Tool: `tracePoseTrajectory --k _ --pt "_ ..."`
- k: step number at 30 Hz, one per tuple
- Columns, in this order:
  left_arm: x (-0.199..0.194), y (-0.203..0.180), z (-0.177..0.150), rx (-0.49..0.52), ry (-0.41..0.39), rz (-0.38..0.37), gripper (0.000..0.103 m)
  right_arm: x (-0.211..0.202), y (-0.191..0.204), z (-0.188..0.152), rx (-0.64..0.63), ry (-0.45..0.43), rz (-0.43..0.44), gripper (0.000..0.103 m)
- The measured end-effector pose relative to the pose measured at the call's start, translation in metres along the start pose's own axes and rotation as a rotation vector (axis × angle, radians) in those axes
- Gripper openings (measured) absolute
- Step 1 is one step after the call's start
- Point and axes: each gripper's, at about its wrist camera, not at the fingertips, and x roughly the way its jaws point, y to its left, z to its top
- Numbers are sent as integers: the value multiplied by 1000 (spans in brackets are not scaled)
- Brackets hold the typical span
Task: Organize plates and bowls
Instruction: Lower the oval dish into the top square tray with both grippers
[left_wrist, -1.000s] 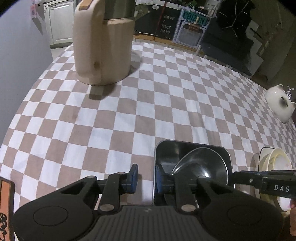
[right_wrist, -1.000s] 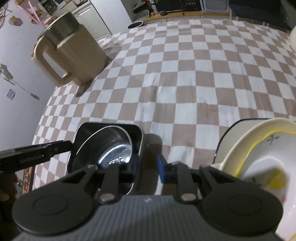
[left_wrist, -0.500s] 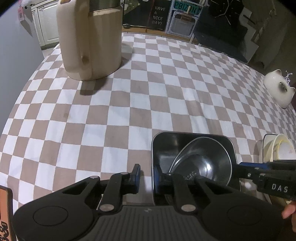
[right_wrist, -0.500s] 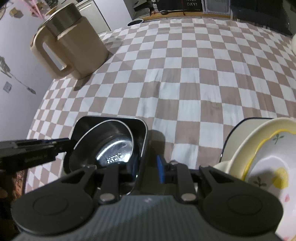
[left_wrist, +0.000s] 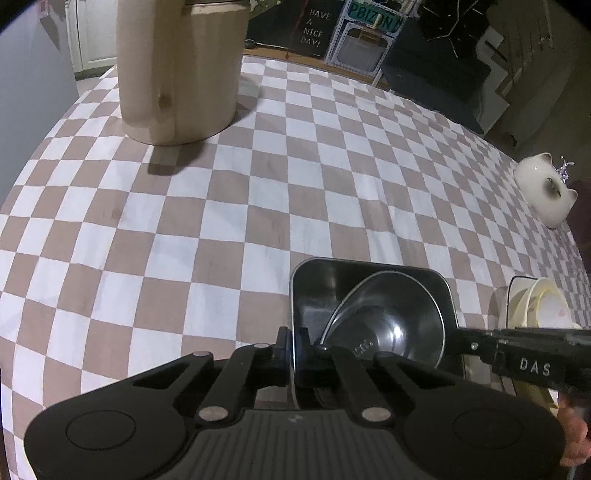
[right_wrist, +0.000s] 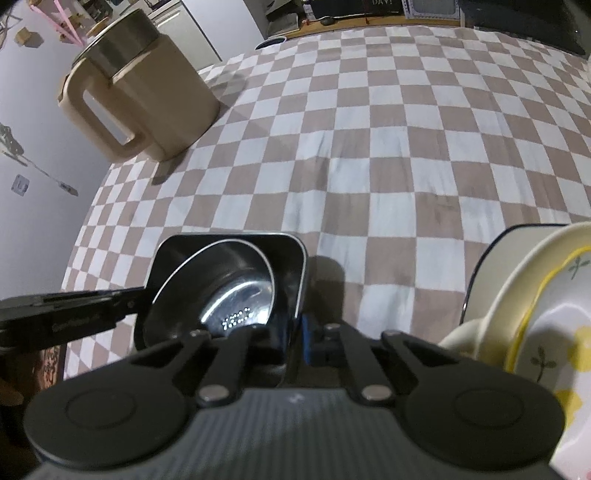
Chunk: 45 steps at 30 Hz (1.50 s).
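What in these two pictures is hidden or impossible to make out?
- Square metal tray: its near edge, both views, behind the tongs' black bodies.
- Stacked cream dishes: cut off by the right edge, both views; count unclear.
- Beige jug: top cropped, left view.
- Stamped writing in the round metal bowl: too small.

Dim room, table under a brown-and-white checkered cloth (left_wrist: 258, 192). Grey wall (right_wrist: 33, 92) on the left, white cabinet doors (left_wrist: 92, 33) behind. Chalkboard sign (left_wrist: 312, 27) and dark furniture (left_wrist: 436, 74) past the far edge.
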Motion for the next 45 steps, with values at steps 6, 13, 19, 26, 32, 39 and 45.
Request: tracePoseTrajectory --k 6,13,19,26,32,39,45 --pt "-8 -3 -1 0 -27 -4 3 -2 3 3 -16 -17 -15 7" --pt "-29 -11 3 -54 -117 -57 4 -24 -3 13 -7 -88 12 7" --pt "-49 -34 4 -59 -189 -106 6 -57 -20 22 28 -161 44 7" --pt "-68 -63 -1 -75 -258 -211 7 -105 -54 19 79 -231 79 7" --pt "-81 -97 -10 -72 -301 -294 8 -151 -86 4 114 -303 89 7" --pt "-90 -134 -24 -64 -328 -387 8 -196 -119 -14 166 -403 121 7" --pt "-89 -164 -37 -58 -341 -425 9 -215 -148 -36 218 -459 116 7"
